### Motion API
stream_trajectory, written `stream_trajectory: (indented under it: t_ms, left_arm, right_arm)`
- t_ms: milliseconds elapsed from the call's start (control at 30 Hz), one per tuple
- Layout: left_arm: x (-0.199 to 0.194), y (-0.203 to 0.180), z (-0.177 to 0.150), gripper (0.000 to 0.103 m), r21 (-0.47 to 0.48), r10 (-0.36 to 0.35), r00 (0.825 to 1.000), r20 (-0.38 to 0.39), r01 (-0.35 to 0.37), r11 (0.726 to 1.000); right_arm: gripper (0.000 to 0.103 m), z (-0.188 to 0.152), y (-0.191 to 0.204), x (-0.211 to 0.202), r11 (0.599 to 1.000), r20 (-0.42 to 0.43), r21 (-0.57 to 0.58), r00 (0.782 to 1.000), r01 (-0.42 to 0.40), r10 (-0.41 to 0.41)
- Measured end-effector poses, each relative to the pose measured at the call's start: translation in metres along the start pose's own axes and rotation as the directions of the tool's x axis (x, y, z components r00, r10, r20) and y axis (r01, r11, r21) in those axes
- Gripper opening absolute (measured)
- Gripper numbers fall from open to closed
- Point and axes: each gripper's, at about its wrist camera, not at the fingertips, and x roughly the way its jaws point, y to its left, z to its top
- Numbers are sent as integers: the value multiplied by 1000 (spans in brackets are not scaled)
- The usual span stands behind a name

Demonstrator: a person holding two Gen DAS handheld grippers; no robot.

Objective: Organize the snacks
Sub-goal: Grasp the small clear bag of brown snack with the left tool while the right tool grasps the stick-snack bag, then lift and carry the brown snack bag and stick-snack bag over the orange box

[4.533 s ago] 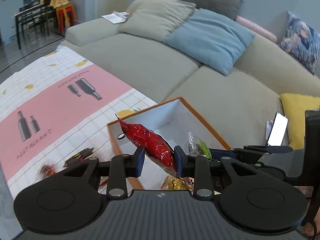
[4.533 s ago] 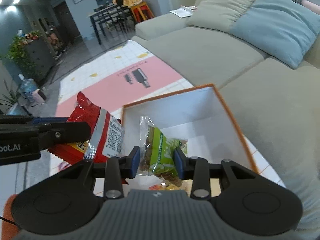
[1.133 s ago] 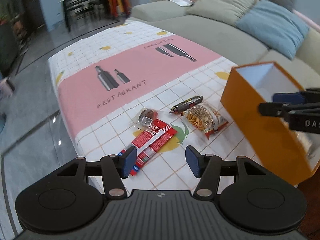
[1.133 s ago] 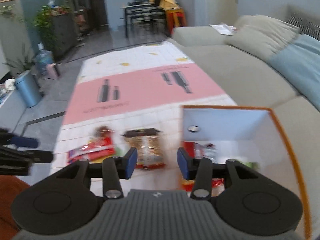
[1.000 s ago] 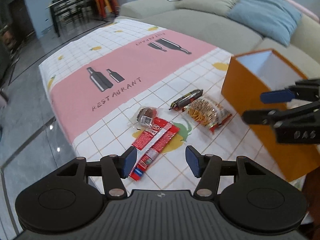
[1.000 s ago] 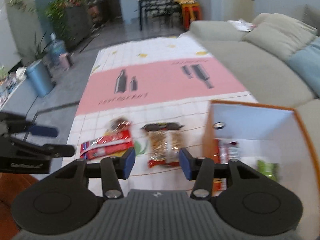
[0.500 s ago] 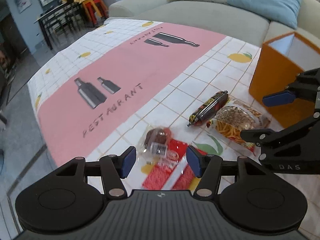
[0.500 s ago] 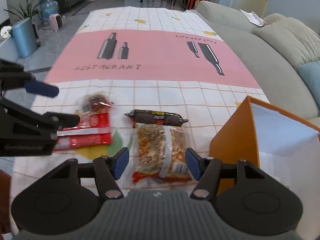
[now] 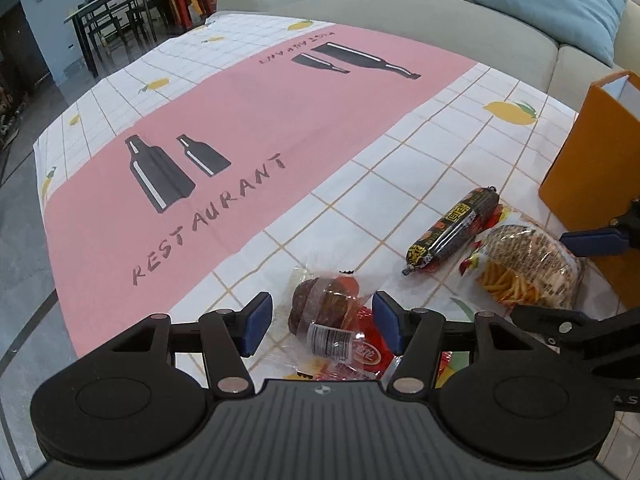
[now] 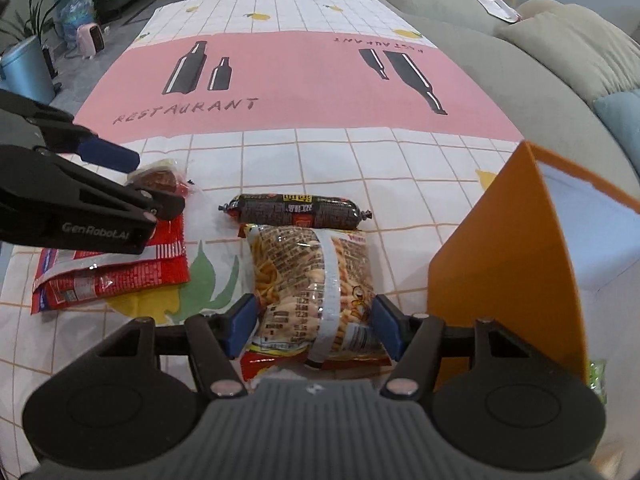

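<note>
— Crinkly clear plastic fills both views: the left hand-held gripper (image 9: 322, 322) hangs over the tabletop (image 9: 248, 120) with its pads spread wide on either side of a wrapped brown cake (image 9: 320, 314), clamped on nothing.

— And the right one?

— The right hand-held gripper (image 10: 314, 326) is likewise spread apart, its blue pads flanking the near end of a bag of fried snack sticks (image 10: 316, 288). Whether they touch the film cannot be told.

— What else lies close by?

— Just beyond the snack bag, a dark sausage stick (image 10: 296, 210) lies crosswise. Under the left pads, a flat red packet (image 10: 112, 272) sits beneath the cake. To the right of the right gripper stands the orange box (image 10: 512, 256), open at the top, with a green wrapper (image 10: 596, 374) barely visible inside.

— How should these handle?

— Lightly, by the look of them. The bag seems puffed and brittle inside, so a firm squeeze could crush the sticks; pinching across its width near the sealed end looks safest. The cake appears soft and its wrap slippery, so a gentle grip across the middle suits it.
</note>
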Motion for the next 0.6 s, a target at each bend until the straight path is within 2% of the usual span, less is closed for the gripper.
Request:
stream_trajectory:
  t_ms: [67, 133, 167, 267, 333, 467, 600]
  left_arm:
    - [3, 1, -1, 67, -11, 10, 1000, -6, -11, 1000]
    - [4, 5, 0, 61, -34, 11, 1000, -7, -11, 999]
    - [4, 6, 0, 54, -49, 14, 1000, -8, -14, 999]
    - [5, 12, 1, 48, -83, 11, 1000, -10, -12, 996]
    - [4, 13, 0, 46, -94, 20, 1000, -10, -21, 995]
    - [0, 9, -1, 40, -91, 41, 999, -7, -42, 995]
    - [-9, 6, -4, 38, -104, 42, 999, -14, -43, 994]
  right_arm:
    - [63, -1, -1, 0, 1000, 6, 4, 1000, -4, 4]
    - [63, -2, -1, 1, 1000, 11, 7, 1000, -10, 10]
    - [63, -3, -1, 1, 1000, 14, 10, 1000, -10, 10]
    - [61, -4, -2, 2, 1000, 19, 15, 1000, -11, 10]
    - [55, -5, -2, 2, 1000, 18, 14, 1000, -9, 9]
    - [47, -3, -1, -2, 1000, 17, 6, 1000, 3, -3]
    - [40, 0, 0, -9, 1000, 16, 13, 1000, -9, 9]
